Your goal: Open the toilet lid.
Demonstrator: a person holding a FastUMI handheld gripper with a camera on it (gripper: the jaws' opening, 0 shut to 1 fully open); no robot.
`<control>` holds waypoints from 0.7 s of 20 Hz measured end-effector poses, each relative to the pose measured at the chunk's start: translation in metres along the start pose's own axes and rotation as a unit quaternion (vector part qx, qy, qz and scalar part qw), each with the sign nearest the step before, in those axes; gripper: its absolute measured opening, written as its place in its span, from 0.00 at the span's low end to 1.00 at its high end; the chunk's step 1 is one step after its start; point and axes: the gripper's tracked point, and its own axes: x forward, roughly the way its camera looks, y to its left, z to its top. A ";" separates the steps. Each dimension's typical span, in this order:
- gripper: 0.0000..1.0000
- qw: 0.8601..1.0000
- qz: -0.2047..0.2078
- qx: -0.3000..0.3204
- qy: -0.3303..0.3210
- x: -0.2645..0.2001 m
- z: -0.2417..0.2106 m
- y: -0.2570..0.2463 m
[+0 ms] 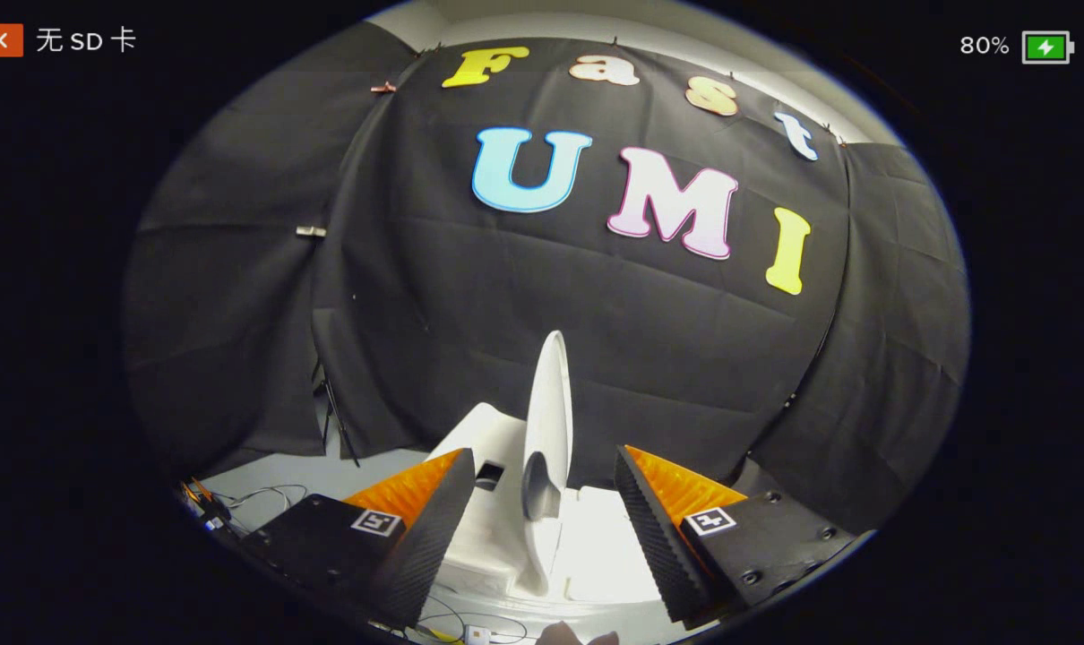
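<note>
My gripper point(542, 528): fingers spread apart, holding nothing | toilet lid point(549, 421): raised on edge just ahead, between the fingers, long axis upright | toilet point(493, 528) below it | lid looks already open.

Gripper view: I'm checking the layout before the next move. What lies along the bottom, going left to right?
Cables on the floor → left finger → raised toilet lid, upright between the open fingers → right finger.
</note>
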 end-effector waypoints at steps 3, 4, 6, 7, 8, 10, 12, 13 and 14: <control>0.98 1.000 0.012 0.014 -0.020 -0.022 0.020 -0.016; 0.98 0.999 0.014 0.018 -0.030 -0.031 0.028 -0.024; 0.98 0.998 0.012 0.023 -0.050 -0.047 0.044 -0.043; 0.98 0.998 0.013 0.026 -0.054 -0.055 0.050 -0.052; 0.99 0.998 0.013 0.027 -0.059 -0.063 0.054 -0.062; 0.98 0.997 0.009 0.032 -0.068 -0.078 0.064 -0.086; 0.98 0.996 0.003 0.037 -0.079 -0.094 0.073 -0.109; 0.99 0.996 -0.001 0.038 -0.084 -0.101 0.076 -0.123; 0.98 0.996 -0.007 0.037 -0.086 -0.106 0.077 -0.134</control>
